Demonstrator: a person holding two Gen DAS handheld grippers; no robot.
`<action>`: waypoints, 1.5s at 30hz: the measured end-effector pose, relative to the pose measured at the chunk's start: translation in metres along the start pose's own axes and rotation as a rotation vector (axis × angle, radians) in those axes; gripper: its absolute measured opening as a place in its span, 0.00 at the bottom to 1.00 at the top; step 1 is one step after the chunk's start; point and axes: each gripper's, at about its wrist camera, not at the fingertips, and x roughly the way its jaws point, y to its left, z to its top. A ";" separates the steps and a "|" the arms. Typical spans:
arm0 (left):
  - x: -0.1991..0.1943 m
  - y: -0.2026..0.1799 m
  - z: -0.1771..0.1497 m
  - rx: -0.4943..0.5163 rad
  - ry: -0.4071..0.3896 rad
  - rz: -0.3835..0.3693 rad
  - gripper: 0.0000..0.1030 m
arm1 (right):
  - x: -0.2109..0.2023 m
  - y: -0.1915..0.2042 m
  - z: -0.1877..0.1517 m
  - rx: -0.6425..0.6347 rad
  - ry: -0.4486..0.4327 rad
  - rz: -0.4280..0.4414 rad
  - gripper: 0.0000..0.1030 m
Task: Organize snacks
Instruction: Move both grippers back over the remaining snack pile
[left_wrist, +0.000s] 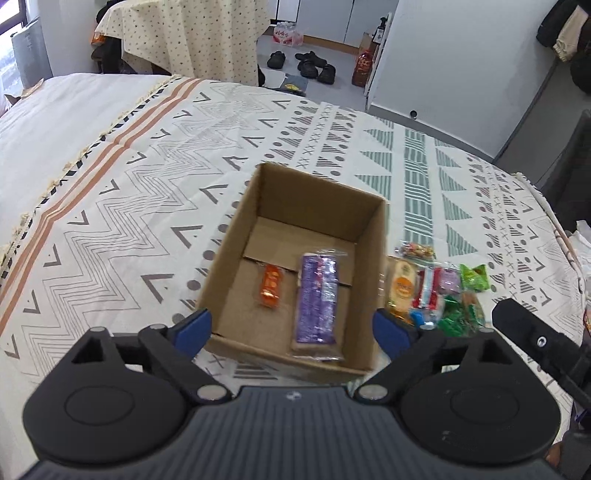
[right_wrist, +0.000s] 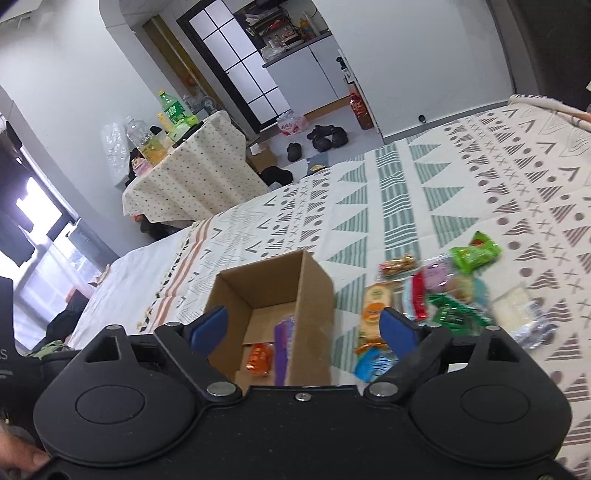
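Note:
An open cardboard box (left_wrist: 369, 236) stands on the patterned cloth. Inside lie a long purple snack pack (left_wrist: 317, 299) and a small orange packet (left_wrist: 270, 286). A pile of loose snacks (left_wrist: 439, 291) lies just right of the box. My left gripper (left_wrist: 291, 328) is open and empty, its blue fingertips (left_wrist: 194, 328) straddling the box's near wall. My right gripper (right_wrist: 304, 326) is open and empty, above the box's near right corner. In the right wrist view the box (right_wrist: 317, 280), the orange packet (right_wrist: 260, 359), the purple pack (right_wrist: 282, 347) and the snack pile (right_wrist: 439, 295) show.
The patterned cloth (left_wrist: 129, 206) covers a wide flat surface. The right gripper's body (left_wrist: 539, 339) pokes in at the left view's right edge. A draped side table (right_wrist: 192, 173) with bottles stands beyond. Shoes (left_wrist: 314, 64) lie on the floor.

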 end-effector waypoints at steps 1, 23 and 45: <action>-0.003 -0.004 -0.002 0.001 -0.005 -0.005 0.96 | -0.003 -0.003 0.000 -0.001 -0.002 -0.002 0.89; -0.020 -0.098 -0.041 0.028 -0.015 -0.069 1.00 | -0.065 -0.110 -0.006 0.111 -0.038 -0.069 0.99; 0.037 -0.143 -0.053 -0.043 0.019 -0.055 0.94 | -0.052 -0.179 -0.017 0.245 -0.019 -0.100 0.98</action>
